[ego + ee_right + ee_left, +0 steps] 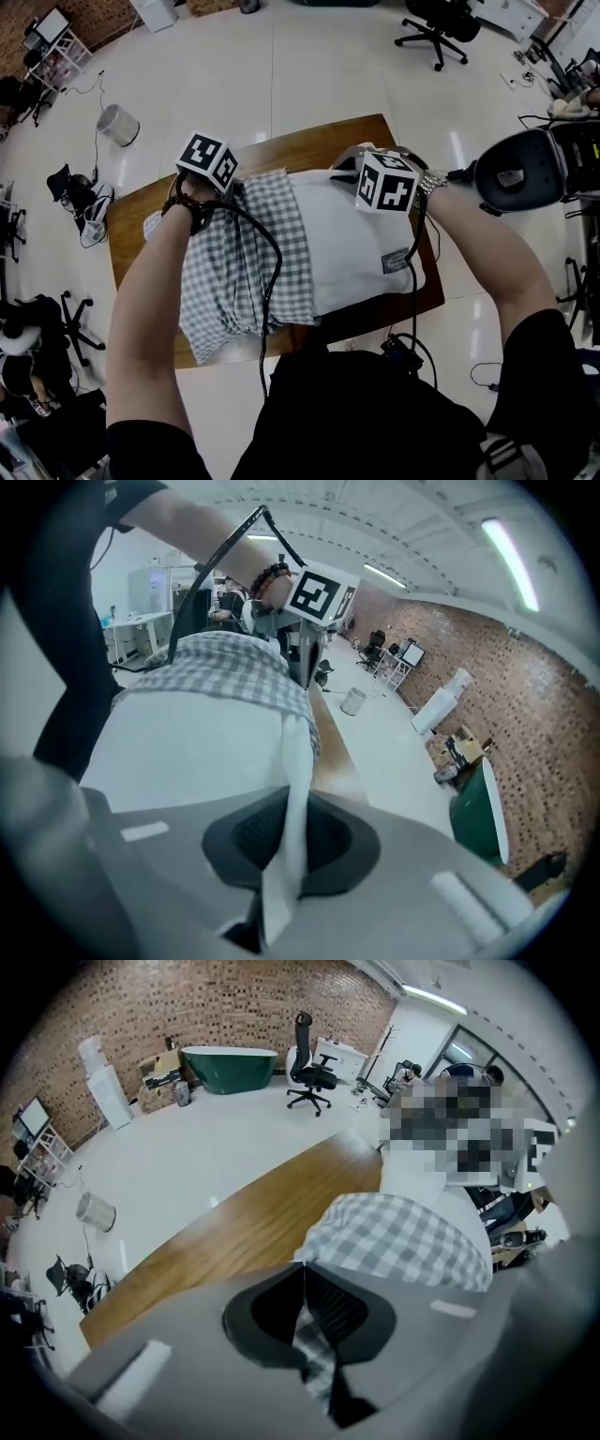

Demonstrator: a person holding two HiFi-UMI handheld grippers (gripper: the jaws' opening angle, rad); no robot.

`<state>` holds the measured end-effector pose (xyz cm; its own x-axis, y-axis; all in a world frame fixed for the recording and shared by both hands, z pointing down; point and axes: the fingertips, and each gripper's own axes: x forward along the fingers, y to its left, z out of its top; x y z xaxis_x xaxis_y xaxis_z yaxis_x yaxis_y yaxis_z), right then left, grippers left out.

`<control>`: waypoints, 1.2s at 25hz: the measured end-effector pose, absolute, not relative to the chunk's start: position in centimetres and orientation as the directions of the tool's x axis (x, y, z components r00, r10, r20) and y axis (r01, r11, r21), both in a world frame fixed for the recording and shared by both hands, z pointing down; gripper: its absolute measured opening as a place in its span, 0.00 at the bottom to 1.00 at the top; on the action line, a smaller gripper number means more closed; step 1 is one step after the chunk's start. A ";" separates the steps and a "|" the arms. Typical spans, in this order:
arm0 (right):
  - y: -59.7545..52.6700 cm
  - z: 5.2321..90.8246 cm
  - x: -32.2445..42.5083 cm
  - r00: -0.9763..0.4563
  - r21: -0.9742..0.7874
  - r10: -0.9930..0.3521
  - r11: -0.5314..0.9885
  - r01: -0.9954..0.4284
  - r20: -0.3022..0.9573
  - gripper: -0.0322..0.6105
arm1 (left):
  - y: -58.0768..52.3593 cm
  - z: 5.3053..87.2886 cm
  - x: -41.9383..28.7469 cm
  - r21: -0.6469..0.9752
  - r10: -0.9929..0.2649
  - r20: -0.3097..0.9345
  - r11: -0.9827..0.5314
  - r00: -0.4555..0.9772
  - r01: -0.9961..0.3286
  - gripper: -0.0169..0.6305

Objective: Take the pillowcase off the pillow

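A white pillow (352, 244) lies on the wooden table (141, 211), its left half still inside a grey-and-white checked pillowcase (234, 281). My left gripper (309, 1321) is shut on a fold of the checked pillowcase (403, 1237) at its far edge; in the head view its marker cube (208, 161) sits over that spot. My right gripper (284, 850) is shut on a pinch of the white pillow (187, 738) fabric at the bare end, under its marker cube (386, 181). The fingertips are hidden in the head view.
The table's far edge lies just beyond both grippers. On the floor around it are a mesh bin (117, 125), a black office chair (433, 23), a dark chair (525, 169) at the right and cables. A green tub (228, 1066) stands by the brick wall.
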<state>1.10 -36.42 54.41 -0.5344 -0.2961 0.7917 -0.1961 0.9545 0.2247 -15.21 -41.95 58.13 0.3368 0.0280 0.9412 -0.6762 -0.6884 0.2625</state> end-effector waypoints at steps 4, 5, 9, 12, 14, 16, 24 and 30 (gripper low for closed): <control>-36.2 54.1 1.7 -0.523 0.236 -0.323 0.945 -0.226 0.789 0.08 | -42.1 57.7 -17.7 0.188 -0.022 0.960 -0.686 0.278 -0.702 0.04; -36.1 54.0 1.9 -0.519 0.238 -0.329 0.942 -0.234 0.789 0.08 | -42.0 57.7 -18.4 0.174 -0.032 0.963 -0.682 0.267 -0.710 0.04; -35.3 53.8 4.0 -0.498 0.250 -0.356 0.930 -0.268 0.791 0.08 | -41.2 57.3 -20.0 0.140 -0.071 0.967 -0.650 0.243 -0.747 0.04; -34.7 53.8 5.4 -0.483 0.257 -0.375 0.920 -0.294 0.791 0.08 | -40.7 57.0 -21.0 0.110 -0.104 0.968 -0.635 0.227 -0.765 0.04; -34.0 53.9 6.0 -0.472 0.264 -0.387 0.914 -0.307 0.792 0.08 | -40.1 56.9 -22.0 0.093 -0.121 0.969 -0.628 0.214 -0.773 0.04; -33.6 53.8 6.5 -0.465 0.268 -0.395 0.910 -0.317 0.792 0.08 | -39.6 56.7 -22.8 0.083 -0.133 0.969 -0.617 0.207 -0.783 0.04; -34.1 54.4 8.9 -0.427 0.268 -0.410 0.896 -0.355 0.806 0.08 | -38.9 55.6 -24.3 0.077 -0.171 0.964 -0.562 0.206 -0.824 0.04; -34.0 55.4 8.8 -0.406 0.264 -0.420 0.884 -0.386 0.812 0.09 | -38.0 54.8 -22.4 0.059 -0.238 0.937 -0.613 0.256 -0.788 0.04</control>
